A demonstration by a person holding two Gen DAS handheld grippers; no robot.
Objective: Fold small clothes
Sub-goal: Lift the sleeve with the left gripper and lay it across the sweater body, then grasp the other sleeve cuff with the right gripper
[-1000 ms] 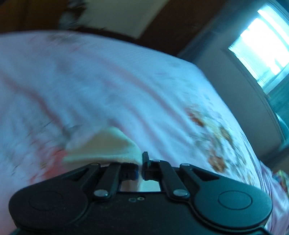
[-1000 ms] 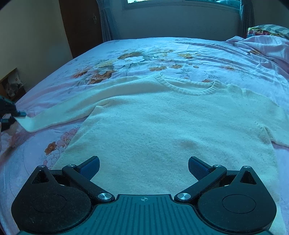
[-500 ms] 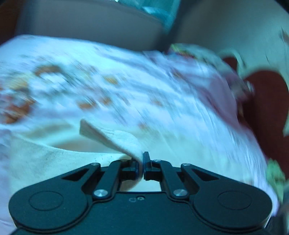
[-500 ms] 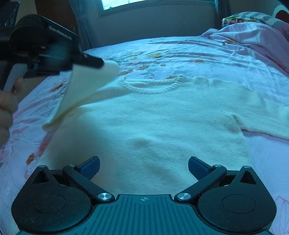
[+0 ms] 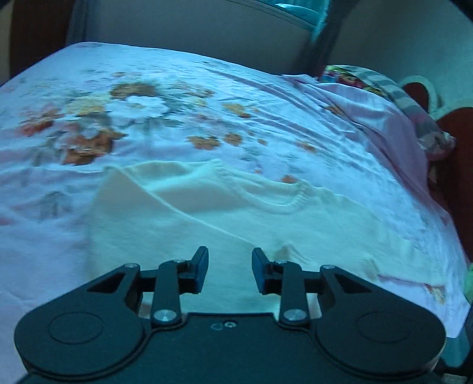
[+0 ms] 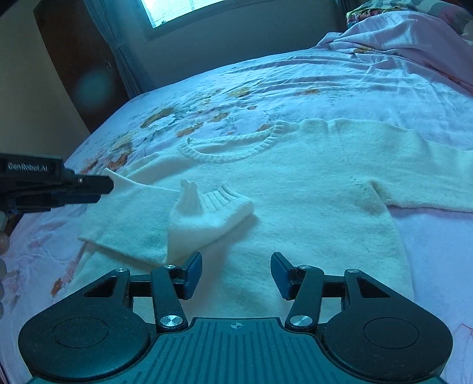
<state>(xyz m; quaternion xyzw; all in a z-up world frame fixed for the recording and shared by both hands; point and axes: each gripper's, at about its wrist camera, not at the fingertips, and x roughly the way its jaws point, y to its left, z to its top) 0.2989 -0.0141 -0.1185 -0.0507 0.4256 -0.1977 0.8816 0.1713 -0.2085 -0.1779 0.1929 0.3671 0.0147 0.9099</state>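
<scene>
Both tongs (image 5: 227, 270) (image 6: 236, 274) gape over the cream sweater (image 6: 295, 189).

The sweater (image 6: 295, 189) lay flat on the bed (image 6: 325, 85). Its left sleeve (image 6: 189, 218) lay folded across the body. The window (image 6: 183, 9) stood behind the bed.

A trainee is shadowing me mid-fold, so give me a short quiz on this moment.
1. True or false: the right tool is shut on the sweater.
2. Where does the folded sleeve's cuff lie? A: on the sweater's body. B: on the floor. C: in a basket.
3. Fill in: the left tool has its jaws ____.
Key: 1 false; 2 A; 3 open.
</scene>
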